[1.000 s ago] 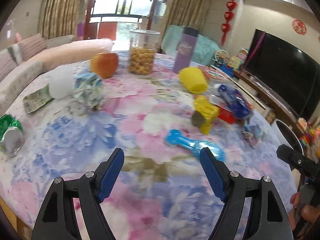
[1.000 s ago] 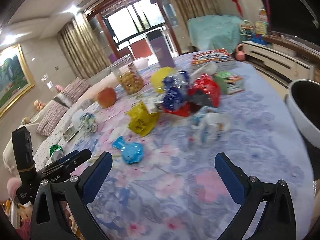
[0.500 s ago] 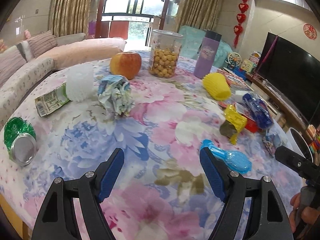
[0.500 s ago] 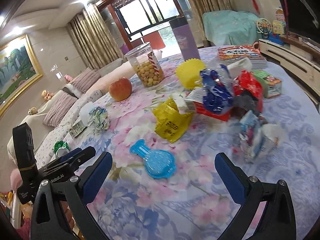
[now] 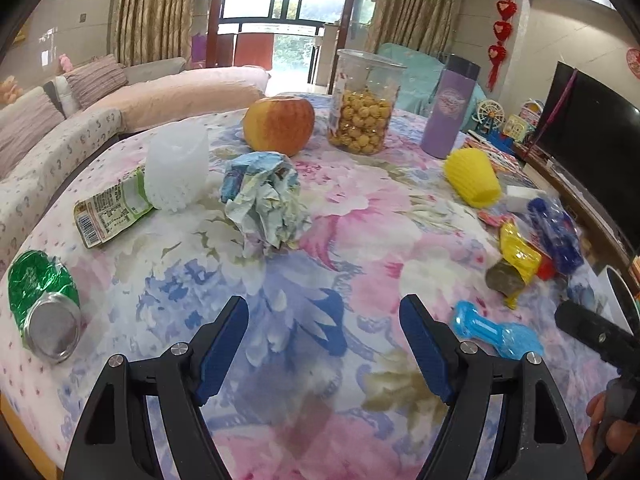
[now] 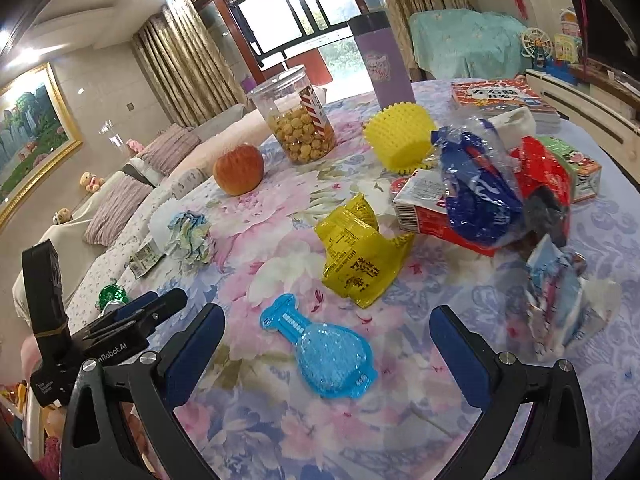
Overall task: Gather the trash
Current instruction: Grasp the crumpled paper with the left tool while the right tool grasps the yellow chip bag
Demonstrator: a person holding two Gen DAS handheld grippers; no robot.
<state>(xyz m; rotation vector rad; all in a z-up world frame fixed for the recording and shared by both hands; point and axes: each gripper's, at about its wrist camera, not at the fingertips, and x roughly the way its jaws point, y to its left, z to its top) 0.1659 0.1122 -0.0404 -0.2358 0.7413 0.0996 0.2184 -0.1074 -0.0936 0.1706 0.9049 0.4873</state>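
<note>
The round floral table [image 5: 360, 216] is strewn with wrappers. The crumpled paper ball [image 5: 266, 200] sits mid-table, ahead of the left gripper [image 5: 324, 344], spread and empty. The right gripper [image 6: 326, 354], spread too, frames the blue plastic piece [image 6: 324, 350]. Best approach: straddle one piece squarely before closing.

Bare cloth [image 5: 320, 320] ahead; crumpled paper [image 5: 266, 200] and blue mould [image 6: 324, 344] block beyond.

An apple [image 5: 279, 128], a clear jar of yellow snacks [image 5: 365, 104] and a purple tumbler [image 5: 450, 107] are seen upright at the far side of a floral-clothed worktop [image 5: 328, 264]; books [image 6: 500, 100] are stacked near a television [image 5: 588, 132].
</note>
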